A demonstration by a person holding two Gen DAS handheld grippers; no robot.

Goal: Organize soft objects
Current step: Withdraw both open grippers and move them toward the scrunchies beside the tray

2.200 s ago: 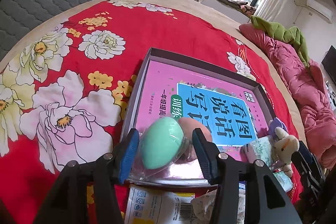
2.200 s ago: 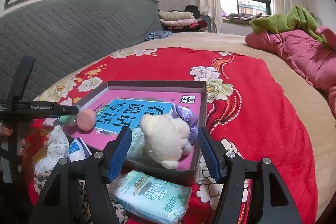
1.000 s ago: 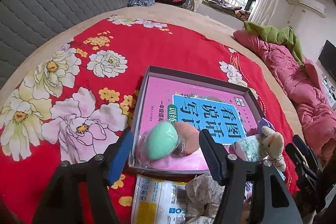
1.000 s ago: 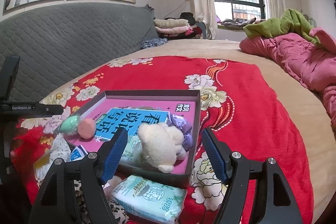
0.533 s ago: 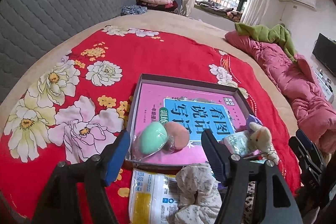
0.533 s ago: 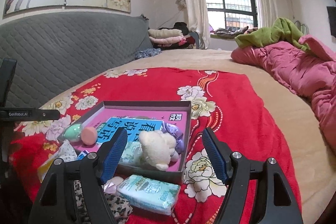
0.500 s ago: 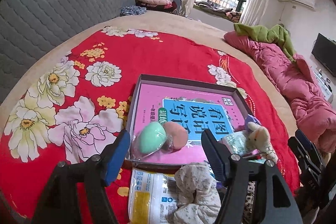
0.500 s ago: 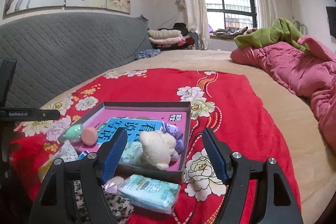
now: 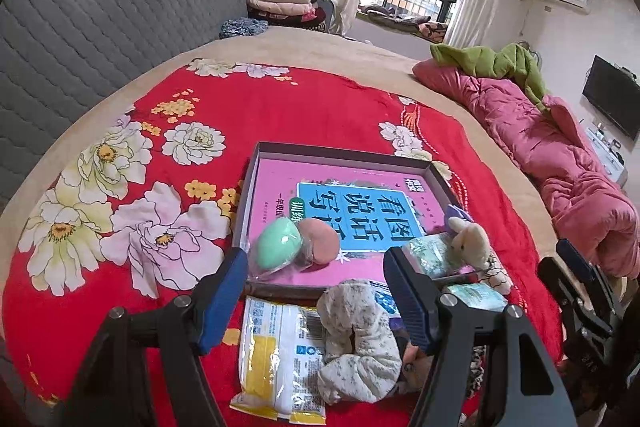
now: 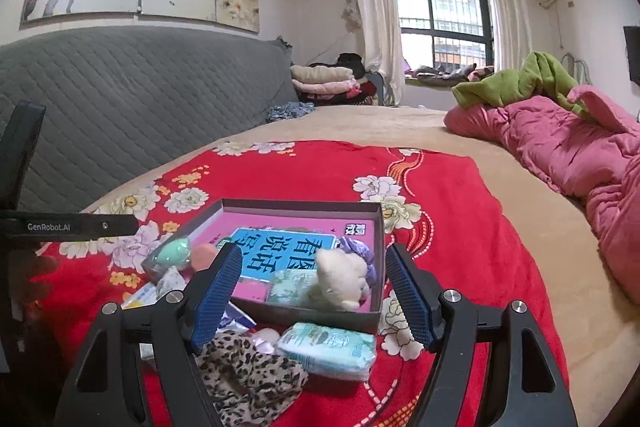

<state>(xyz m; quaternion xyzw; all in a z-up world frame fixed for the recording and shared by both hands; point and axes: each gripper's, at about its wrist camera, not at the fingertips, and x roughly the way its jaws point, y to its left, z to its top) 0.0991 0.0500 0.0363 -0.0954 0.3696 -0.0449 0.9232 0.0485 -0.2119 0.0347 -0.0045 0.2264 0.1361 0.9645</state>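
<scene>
Both grippers hang with jaws spread wide and nothing between their pads. Ahead of the left gripper point(image 9: 316, 297), a shallow grey box point(image 9: 344, 151) sits on the red flowered bedspread point(image 9: 280, 107); in the box corner nearest it lie a green sponge egg point(image 9: 279, 243) and a pink sponge point(image 9: 320, 245), touching each other. Just below its fingertips, outside the box, rest a yellow-and-white packet point(image 9: 276, 351) and a pale floral scrunchie point(image 9: 356, 339). Straight ahead of the right gripper point(image 10: 310, 297), a cream plush toy point(image 10: 340, 279) lies in the box's near corner beside a tissue pack point(image 10: 292, 285). Nearer, outside the box wall, lie another tissue pack point(image 10: 328, 349) and a leopard-print cloth point(image 10: 244, 375).
</scene>
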